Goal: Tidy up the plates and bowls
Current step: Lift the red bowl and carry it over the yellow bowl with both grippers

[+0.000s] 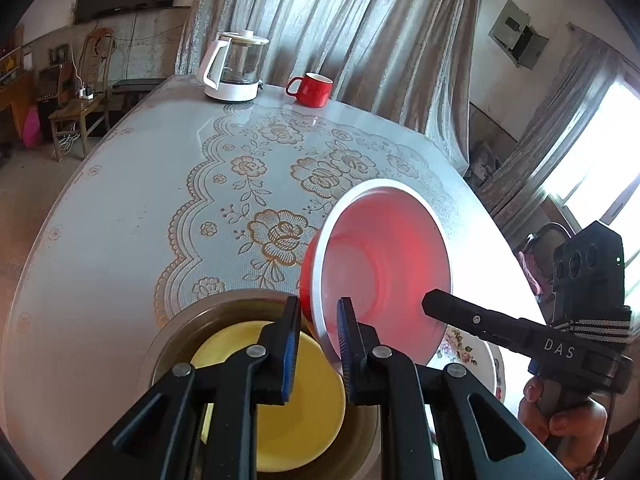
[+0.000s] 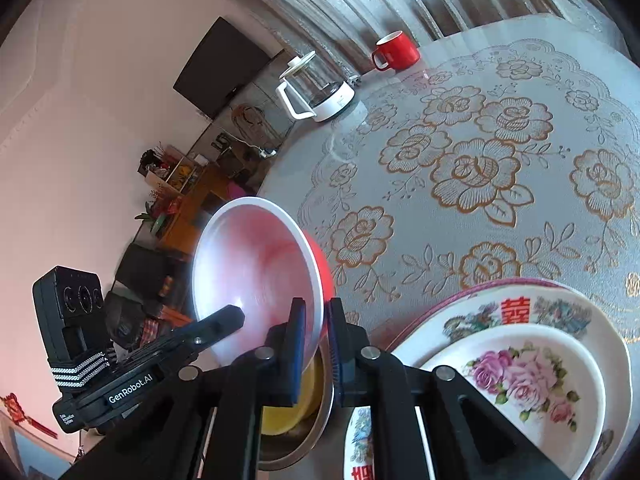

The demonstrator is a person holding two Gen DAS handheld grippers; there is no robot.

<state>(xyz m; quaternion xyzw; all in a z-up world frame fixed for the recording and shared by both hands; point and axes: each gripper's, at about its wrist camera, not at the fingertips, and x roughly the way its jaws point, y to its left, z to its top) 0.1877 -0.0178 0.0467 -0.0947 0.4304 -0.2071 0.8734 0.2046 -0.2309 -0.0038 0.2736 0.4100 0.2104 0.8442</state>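
Two grippers share one load here: I have the left gripper (image 1: 319, 312) and the right gripper (image 2: 316, 312) both clamped on the rim of the red bowl (image 1: 380, 264), each with one pad inside the white lining and one on the red outer wall, on opposite sides of it. The bowl is tilted steeply, its opening turned sideways, and it hangs clear of the table (image 1: 120, 208) with its floral cloth. Just below my left fingers I see a yellow bowl (image 1: 296, 404) nested in a metal basin (image 1: 180, 320). Beside them, on the right, sits a stack of flowered plates (image 2: 560, 320), with a smaller rose-printed plate (image 2: 532, 376) on top. Far across the table stand a glass kettle (image 1: 236, 68) and a red mug (image 1: 312, 88), well apart from the bowl.
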